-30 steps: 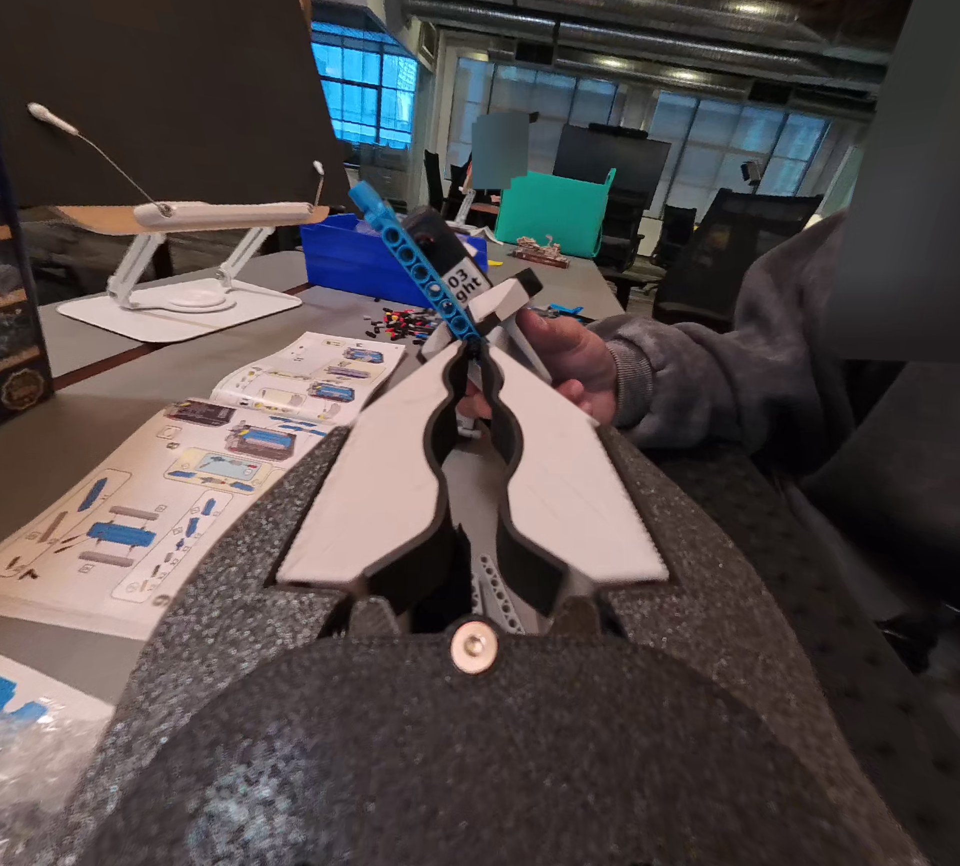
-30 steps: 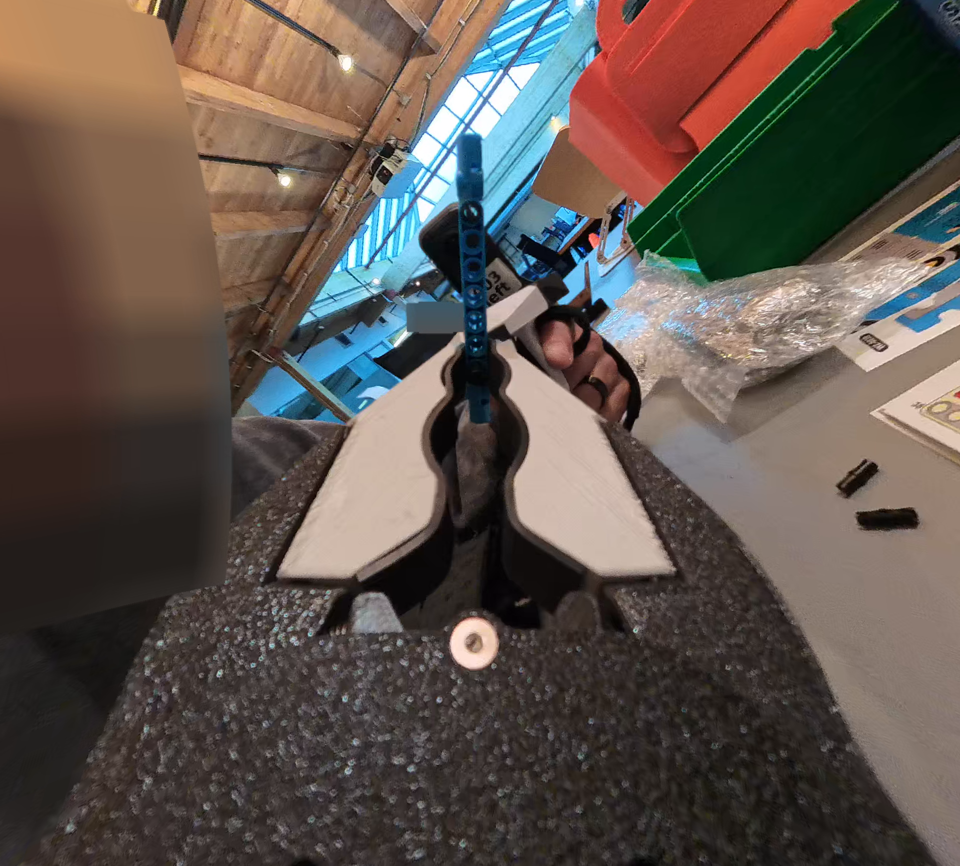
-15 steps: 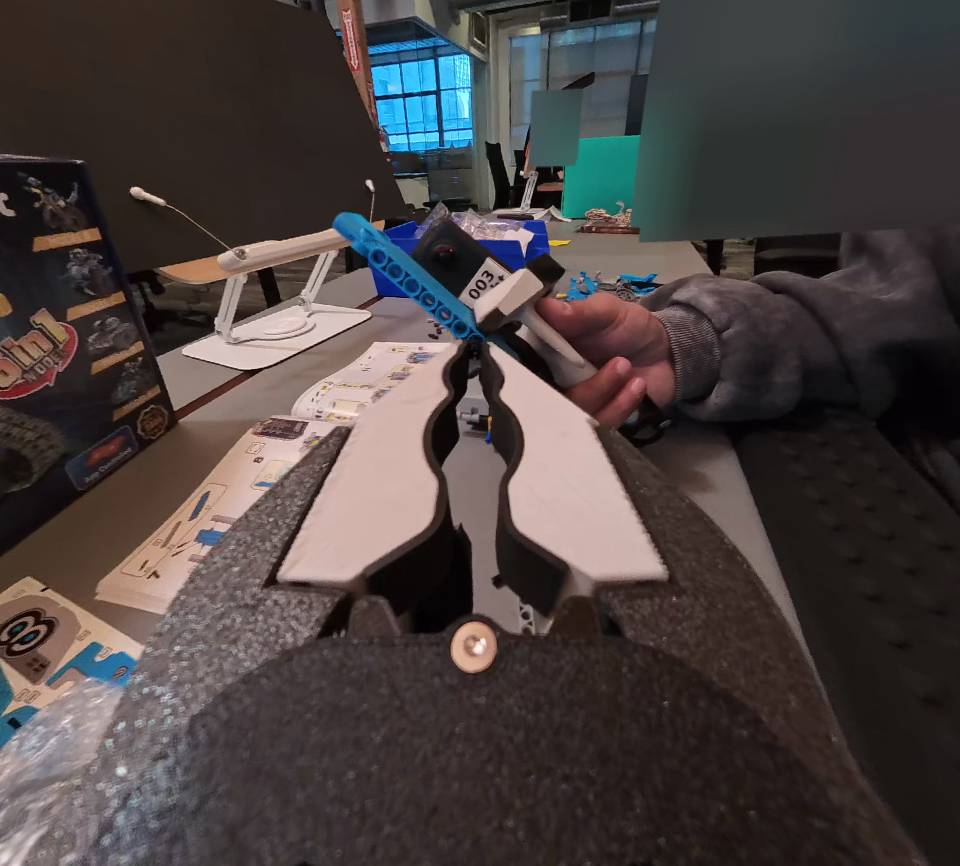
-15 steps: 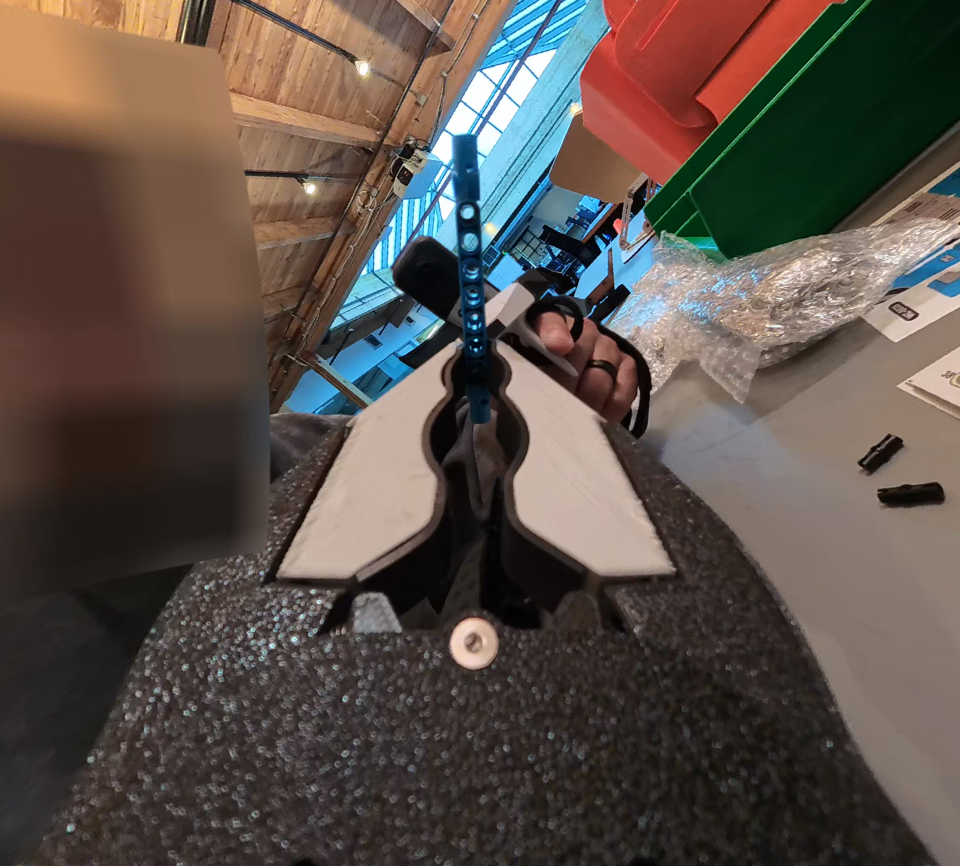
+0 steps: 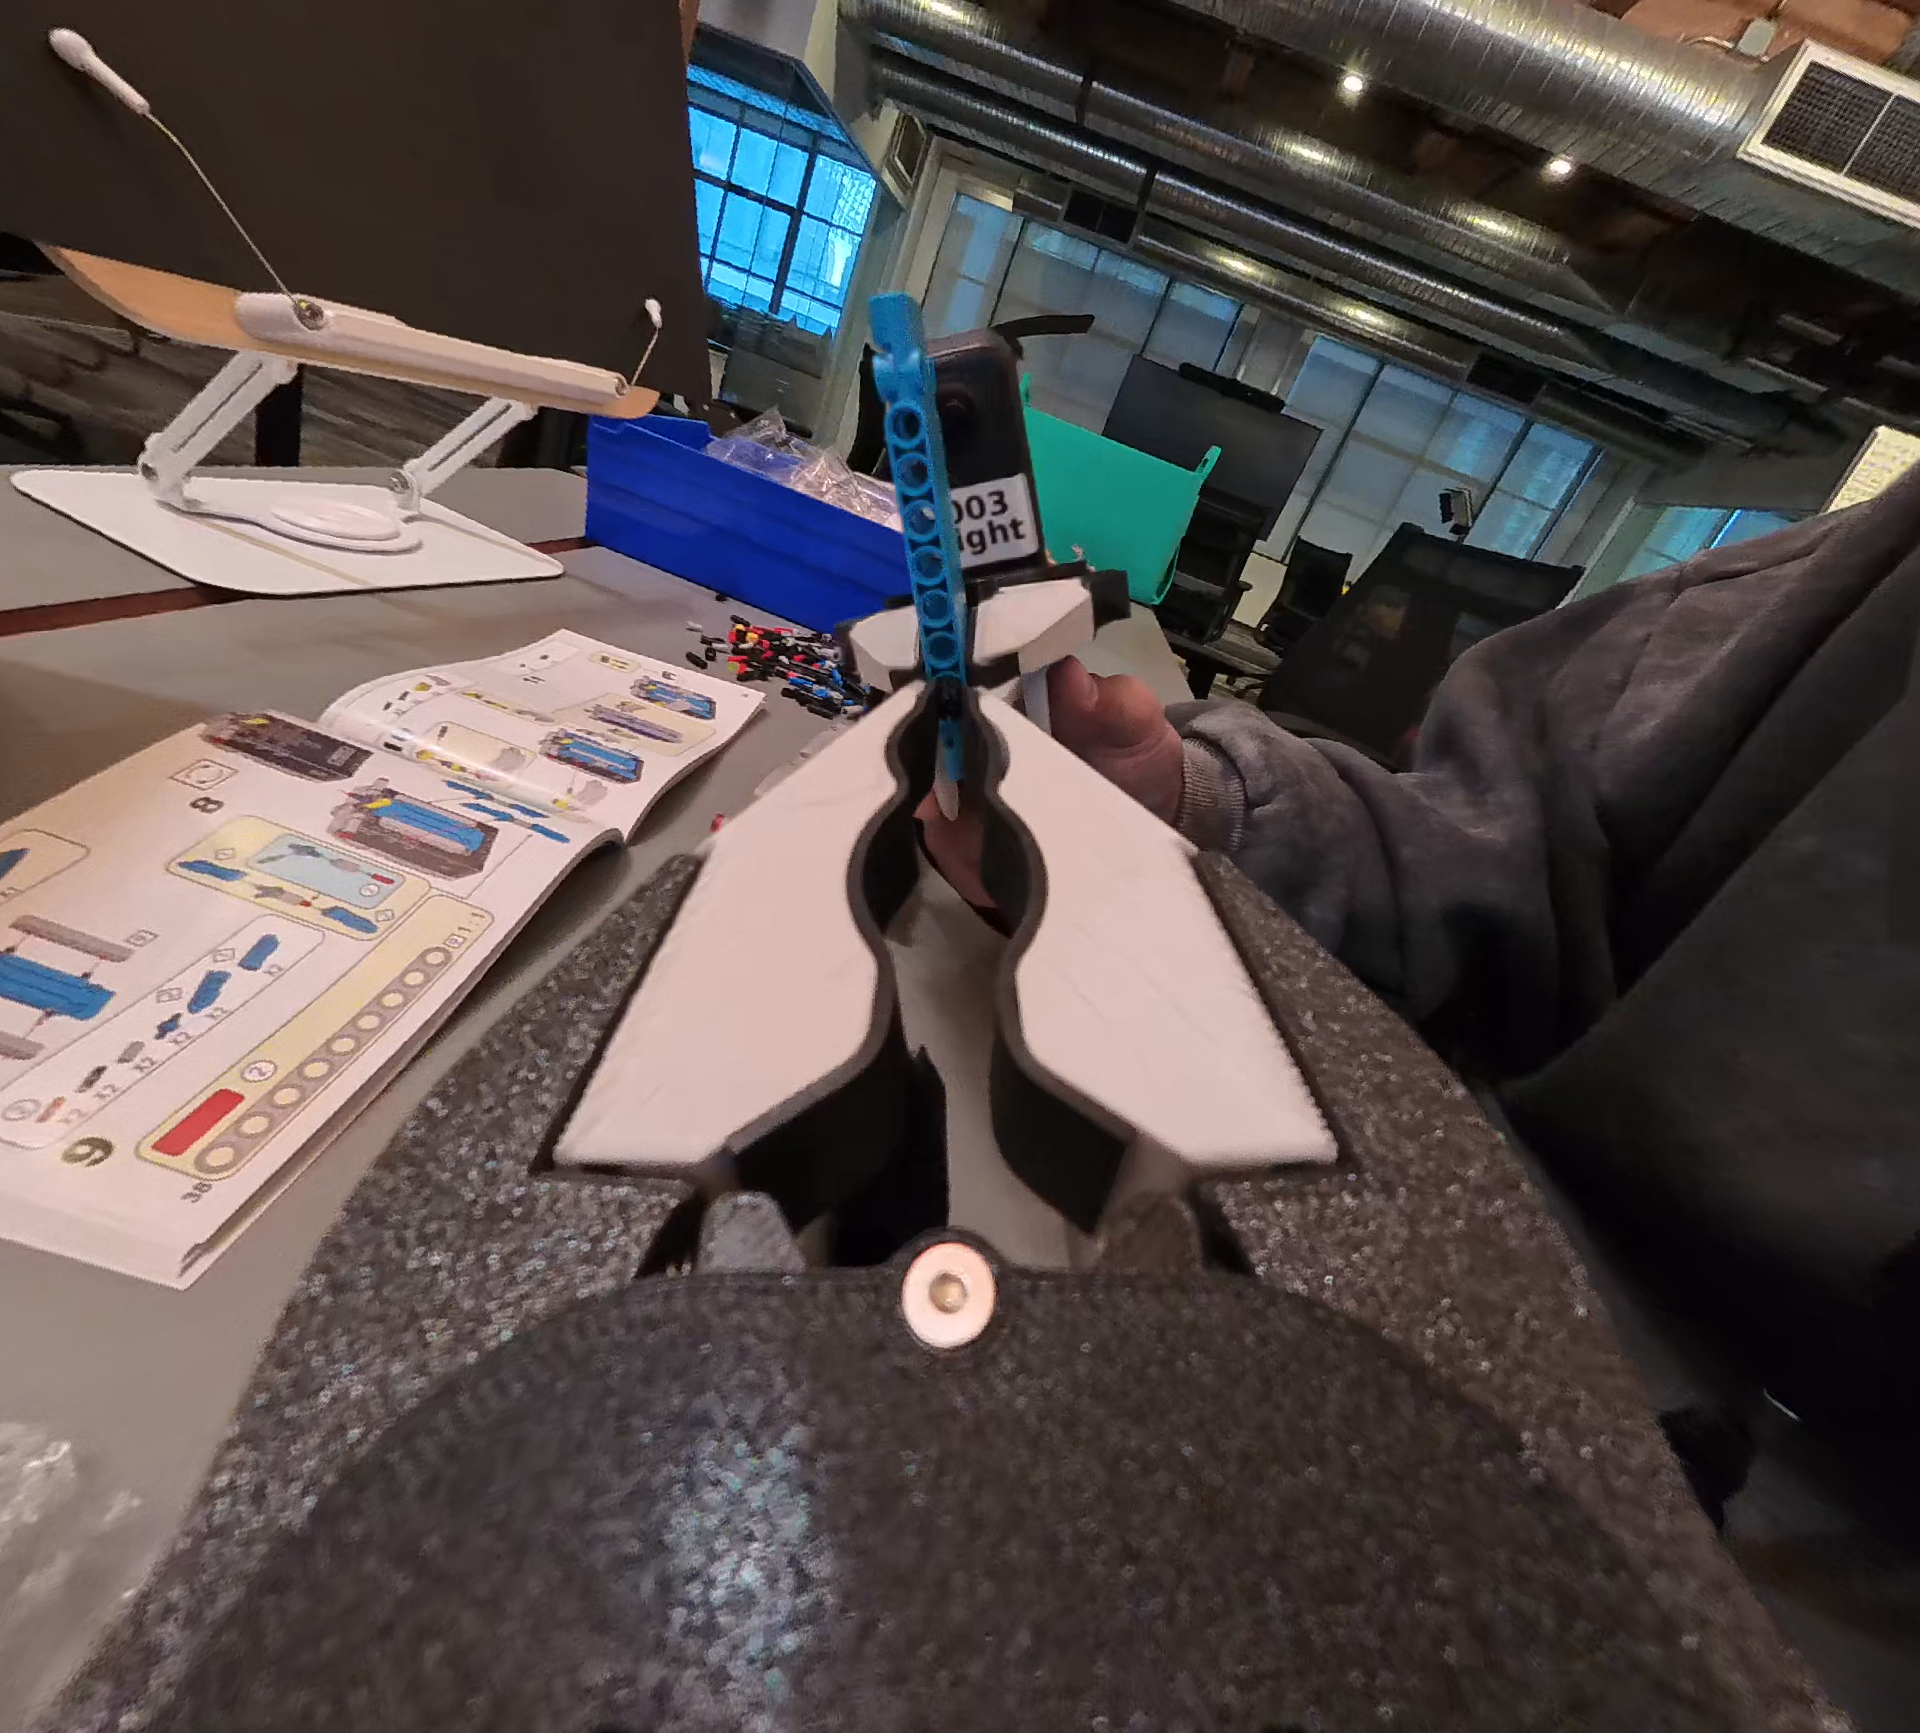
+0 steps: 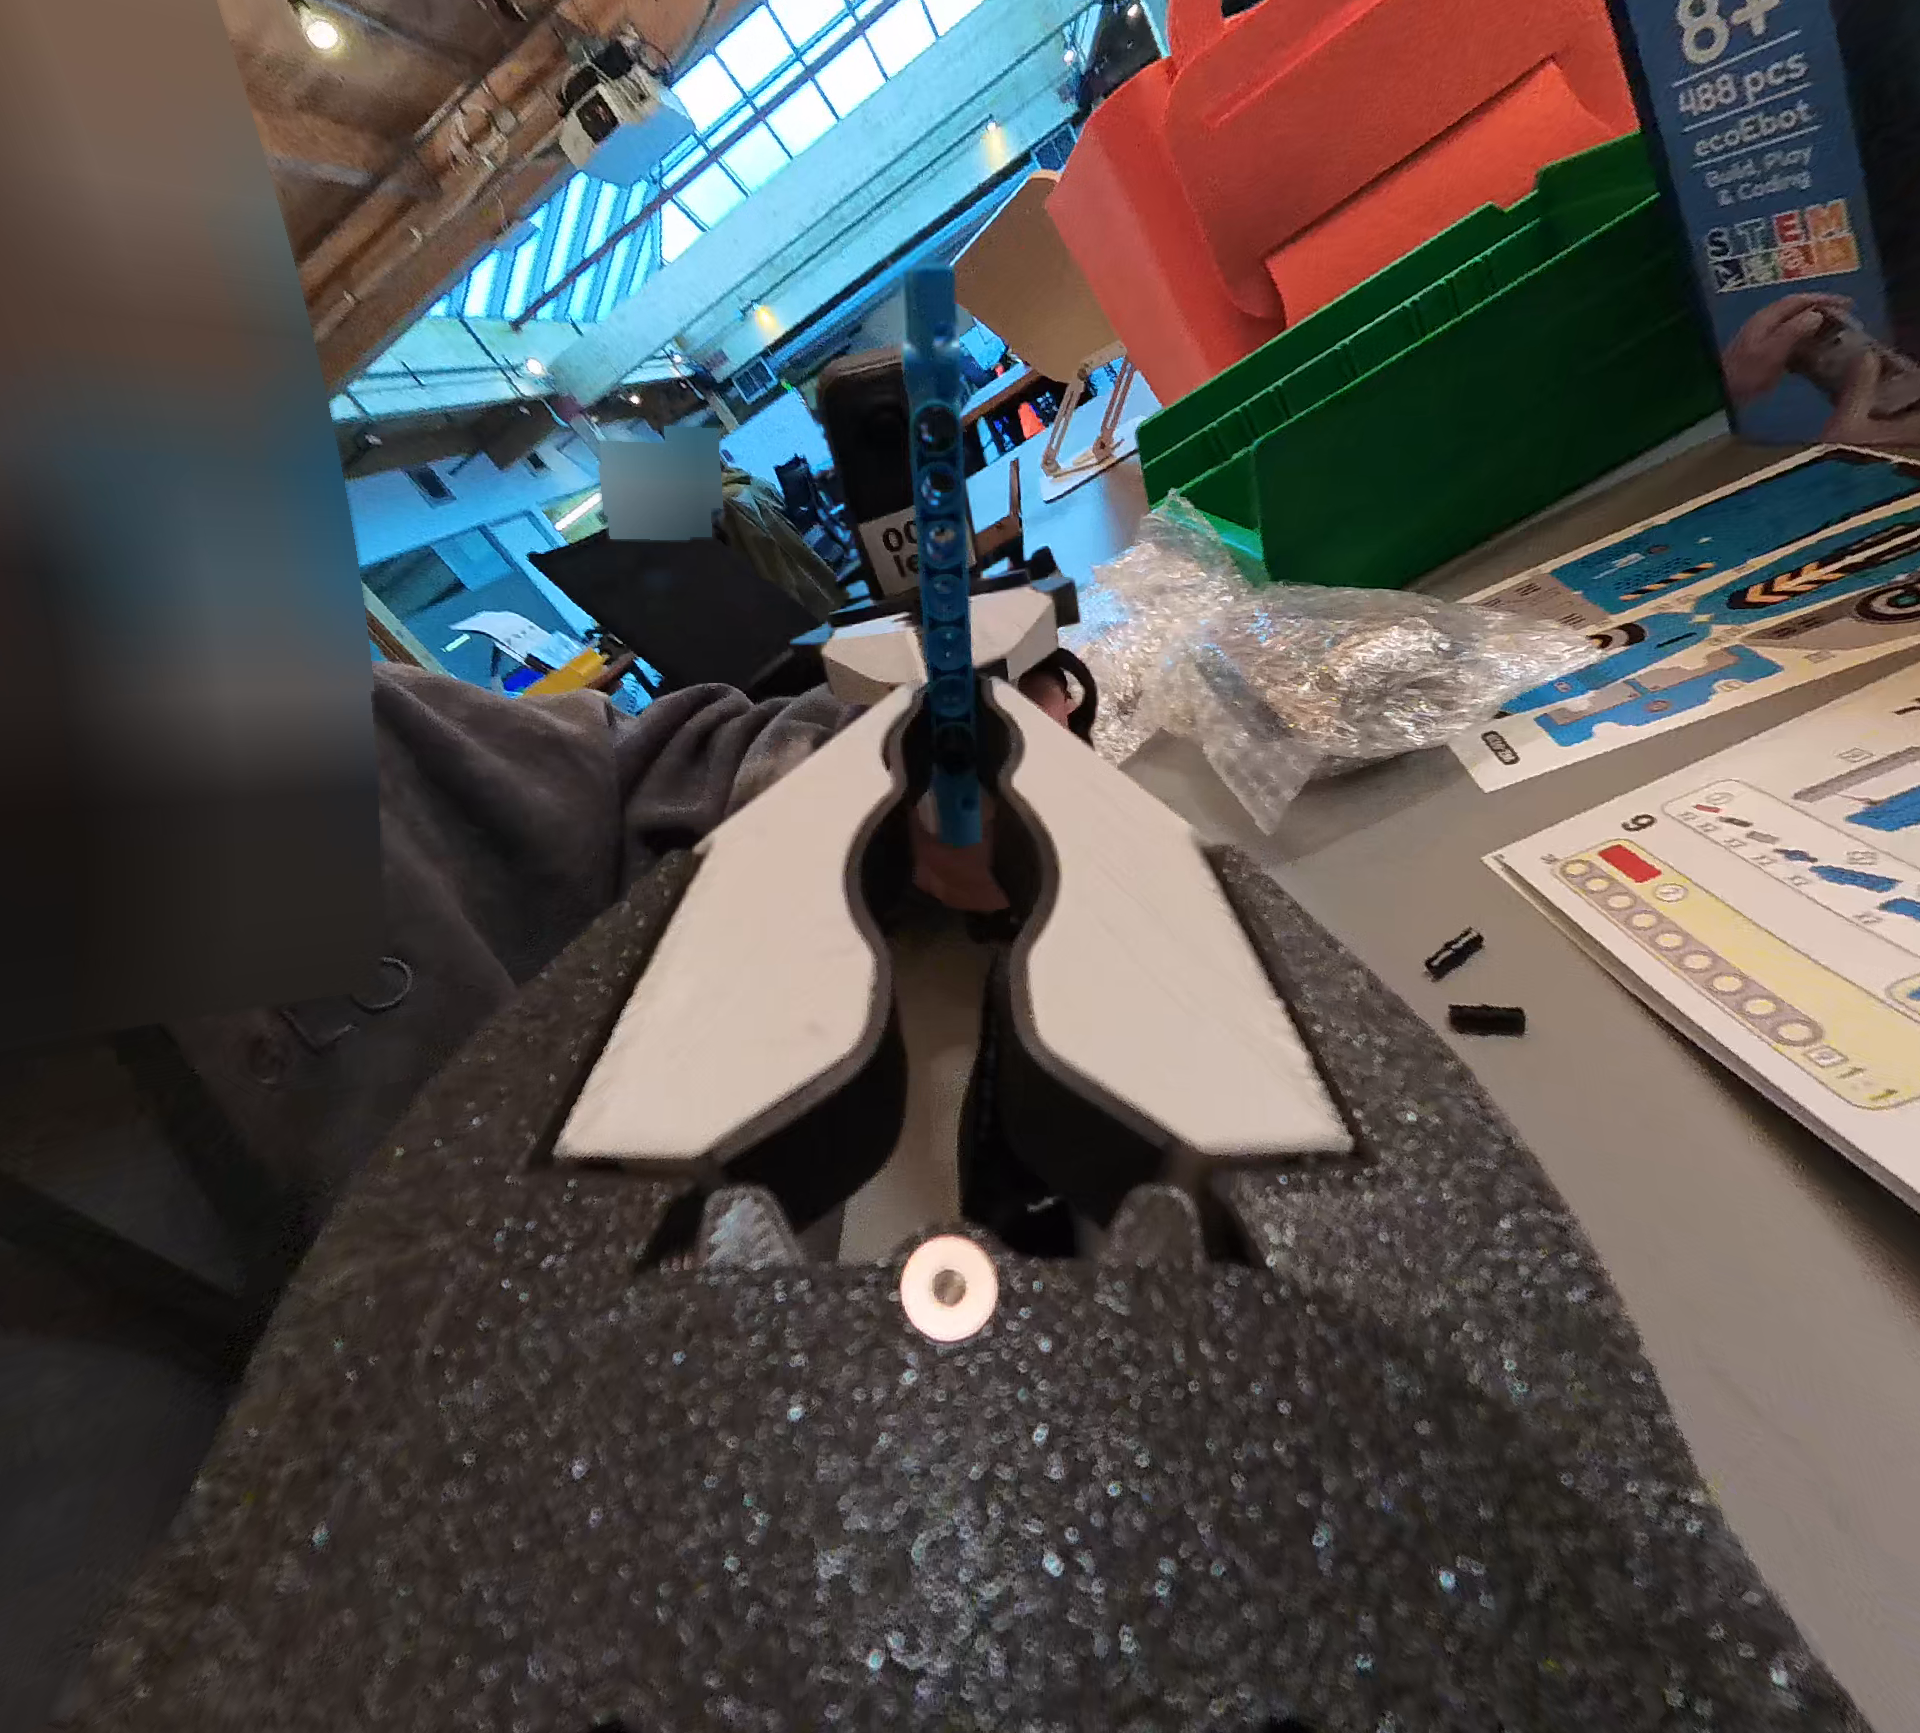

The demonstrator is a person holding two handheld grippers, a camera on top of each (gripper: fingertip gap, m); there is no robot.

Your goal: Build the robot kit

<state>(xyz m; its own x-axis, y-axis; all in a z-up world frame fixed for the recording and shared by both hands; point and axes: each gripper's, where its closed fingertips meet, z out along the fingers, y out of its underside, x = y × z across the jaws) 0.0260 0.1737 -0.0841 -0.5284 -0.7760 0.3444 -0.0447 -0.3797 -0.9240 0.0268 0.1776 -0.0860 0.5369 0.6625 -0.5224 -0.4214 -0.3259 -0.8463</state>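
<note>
Blue holed beam (image 5: 928, 540) stands near upright, long axis vertical, above the bench (image 5: 125, 1371). Left gripper (image 5: 948, 717) and right gripper (image 6: 948, 717) both pinch its lower end from opposite sides, tips facing, equally near.

Grey table (image 5: 125, 665) carries an open instruction booklet (image 5: 343, 873), a white folding stand (image 5: 312, 530), a blue bin (image 5: 727, 520) and a scatter of small coloured parts (image 5: 790, 649) just before that bin. Right wrist view: crumpled clear plastic bag (image 6: 1278, 675), green bin (image 6: 1455, 426) behind it, a tall blue box (image 6: 1745, 125). Two small black pins (image 6: 1470, 982) lie apart, beside printed sheets (image 6: 1714, 935).
</note>
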